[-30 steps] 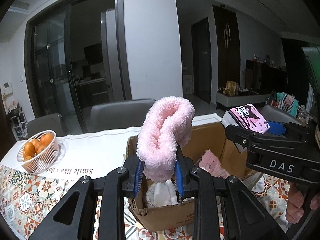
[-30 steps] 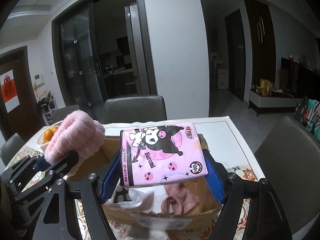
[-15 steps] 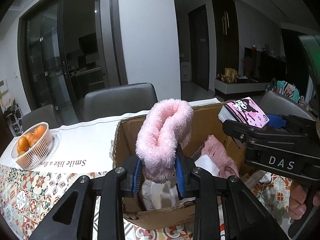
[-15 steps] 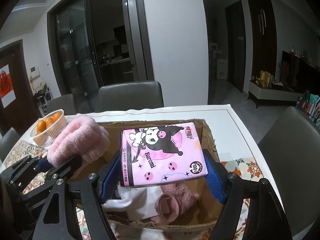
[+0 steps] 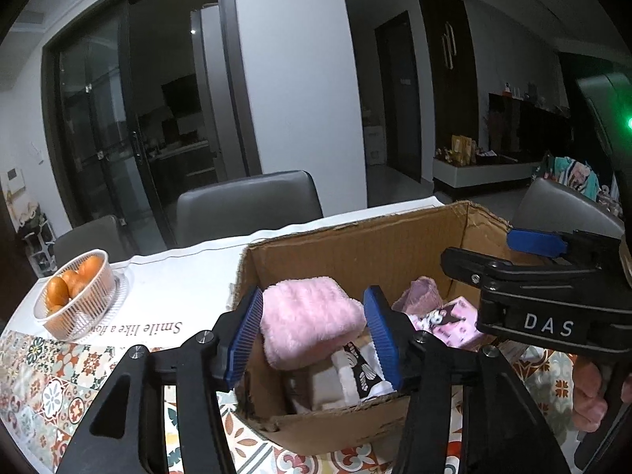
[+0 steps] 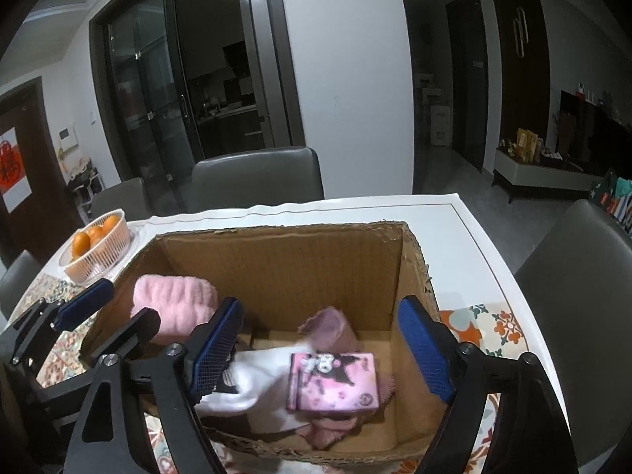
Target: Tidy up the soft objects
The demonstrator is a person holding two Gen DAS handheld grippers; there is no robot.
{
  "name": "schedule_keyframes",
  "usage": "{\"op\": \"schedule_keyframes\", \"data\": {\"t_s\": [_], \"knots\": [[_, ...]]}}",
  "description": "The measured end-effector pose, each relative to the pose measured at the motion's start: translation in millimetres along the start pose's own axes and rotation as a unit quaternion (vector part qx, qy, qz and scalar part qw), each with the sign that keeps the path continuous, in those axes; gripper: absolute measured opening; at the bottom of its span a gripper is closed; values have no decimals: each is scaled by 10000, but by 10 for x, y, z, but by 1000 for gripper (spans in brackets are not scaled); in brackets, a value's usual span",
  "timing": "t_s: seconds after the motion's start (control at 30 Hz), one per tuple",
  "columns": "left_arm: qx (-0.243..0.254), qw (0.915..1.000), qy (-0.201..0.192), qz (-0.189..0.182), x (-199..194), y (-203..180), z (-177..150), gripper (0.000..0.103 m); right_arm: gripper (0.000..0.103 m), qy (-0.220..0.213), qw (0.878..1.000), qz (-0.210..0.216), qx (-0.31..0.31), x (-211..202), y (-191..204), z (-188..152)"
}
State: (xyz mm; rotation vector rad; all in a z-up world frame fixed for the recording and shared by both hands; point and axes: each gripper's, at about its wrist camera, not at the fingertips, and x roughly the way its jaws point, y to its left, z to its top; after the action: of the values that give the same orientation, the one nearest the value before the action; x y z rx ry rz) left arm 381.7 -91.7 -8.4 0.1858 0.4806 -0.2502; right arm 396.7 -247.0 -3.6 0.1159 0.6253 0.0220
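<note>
The fluffy pink plush roll [image 5: 312, 322] is being released by the spreading left claw [image 5: 314, 333] at nine o'clock inside the brown cardboard box [image 5: 355, 245]. The glossy pink cartoon-printed tissue pack [image 6: 333, 381] is lying at five o'clock beneath the right claw [image 6: 322, 349], whose jaws are opening with nothing gripped. Both are being judged light and squashy, best pinched across the middle.

We see fluffy pink towel [image 5: 312, 322] folded, between left jaws inside cardboard box [image 6: 284, 260]; pink tissue pack [image 6: 333, 381] lies flat below right jaws.
</note>
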Motion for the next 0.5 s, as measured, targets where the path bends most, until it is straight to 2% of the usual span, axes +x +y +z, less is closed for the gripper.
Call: {"op": "schedule_keyframes", "data": {"t_s": [0.23,0.5], "knots": [[-213,9996,-161,103,-256,66,19,53,82,-147,9998,-121,-28,-209,29,-107],[-273,9985,-426,196,-724,61,49,54,82,-397,9991,-156,-9,-687,76,-209]]}}
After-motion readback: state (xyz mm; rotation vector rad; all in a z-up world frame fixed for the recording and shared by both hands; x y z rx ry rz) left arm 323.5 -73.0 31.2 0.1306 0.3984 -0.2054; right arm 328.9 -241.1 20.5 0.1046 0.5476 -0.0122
